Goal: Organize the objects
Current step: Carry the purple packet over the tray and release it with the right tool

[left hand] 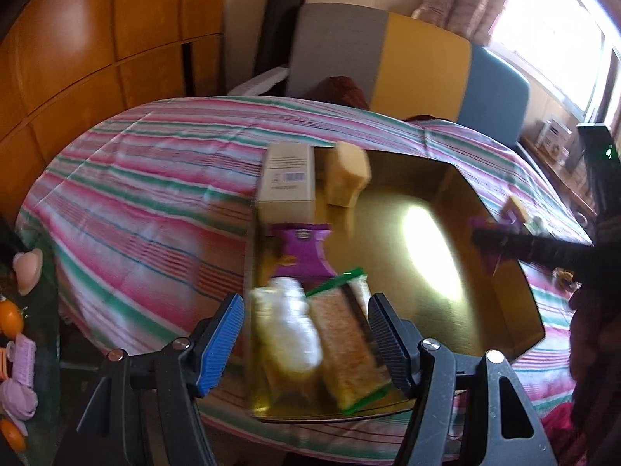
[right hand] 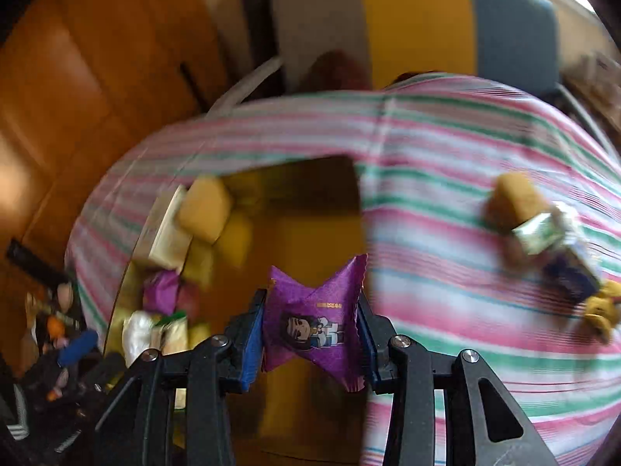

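Note:
A gold tray (left hand: 485,310) lies on the striped tablecloth (left hand: 136,194). In it are a beige box (left hand: 289,178), a yellow spongy block (left hand: 347,173), a purple packet (left hand: 302,252), a white packet (left hand: 289,330) and green-edged snack packets (left hand: 349,349). My left gripper (left hand: 306,301) hovers open over the tray's near end, with the packets lying below its fingers. My right gripper (right hand: 310,299) is shut on a purple packet with a cartoon figure (right hand: 314,326), above the tray (right hand: 310,202). In the left wrist view the right gripper (left hand: 493,239) is over the tray's right rim.
On the cloth to the right lie a yellow block (right hand: 516,198), a silver-green packet (right hand: 539,233), a dark purple packet (right hand: 574,275) and a yellow item (right hand: 601,310). Hair clips (left hand: 23,361) lie at the left edge. A grey, yellow and blue chair (left hand: 423,62) stands behind the table.

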Demonstrator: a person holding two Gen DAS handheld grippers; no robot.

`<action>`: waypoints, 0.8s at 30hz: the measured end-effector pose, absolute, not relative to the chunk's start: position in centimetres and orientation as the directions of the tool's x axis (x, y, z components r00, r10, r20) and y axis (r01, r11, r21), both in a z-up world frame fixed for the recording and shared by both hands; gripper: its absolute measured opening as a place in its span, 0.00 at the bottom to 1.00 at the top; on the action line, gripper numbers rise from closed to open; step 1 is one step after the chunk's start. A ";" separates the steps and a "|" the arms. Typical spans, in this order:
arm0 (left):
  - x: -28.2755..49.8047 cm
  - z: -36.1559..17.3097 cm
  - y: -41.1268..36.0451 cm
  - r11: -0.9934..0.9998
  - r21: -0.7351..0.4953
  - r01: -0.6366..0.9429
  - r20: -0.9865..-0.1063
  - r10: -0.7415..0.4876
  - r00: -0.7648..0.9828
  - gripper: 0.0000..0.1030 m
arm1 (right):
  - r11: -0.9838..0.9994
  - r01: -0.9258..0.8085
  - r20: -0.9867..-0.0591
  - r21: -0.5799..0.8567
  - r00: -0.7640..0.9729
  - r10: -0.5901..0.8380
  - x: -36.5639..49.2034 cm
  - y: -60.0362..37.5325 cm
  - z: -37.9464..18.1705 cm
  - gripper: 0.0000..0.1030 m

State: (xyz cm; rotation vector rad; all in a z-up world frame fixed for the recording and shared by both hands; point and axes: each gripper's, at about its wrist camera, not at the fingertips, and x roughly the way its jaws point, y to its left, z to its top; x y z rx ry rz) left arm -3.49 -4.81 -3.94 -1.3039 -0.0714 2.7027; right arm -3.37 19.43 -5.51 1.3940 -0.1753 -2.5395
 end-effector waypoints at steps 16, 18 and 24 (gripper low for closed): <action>-4.2 -5.1 -8.2 -0.991 -0.135 -0.025 -0.789 0.122 -0.603 0.66 | -0.900 0.246 -0.839 0.359 -0.337 -0.427 -9.1 7.2 -10.6 0.61; -4.2 -5.2 -8.1 -0.993 -0.117 -0.021 -0.789 0.106 -0.606 0.66 | -0.891 0.243 -0.824 0.384 -0.346 -0.449 -8.7 7.5 -10.5 0.74; -3.9 -4.7 -7.4 -0.996 -0.080 -0.025 -0.781 0.078 -0.620 0.73 | -0.900 0.294 -0.810 0.323 -0.406 -0.423 -6.4 8.7 -9.1 0.99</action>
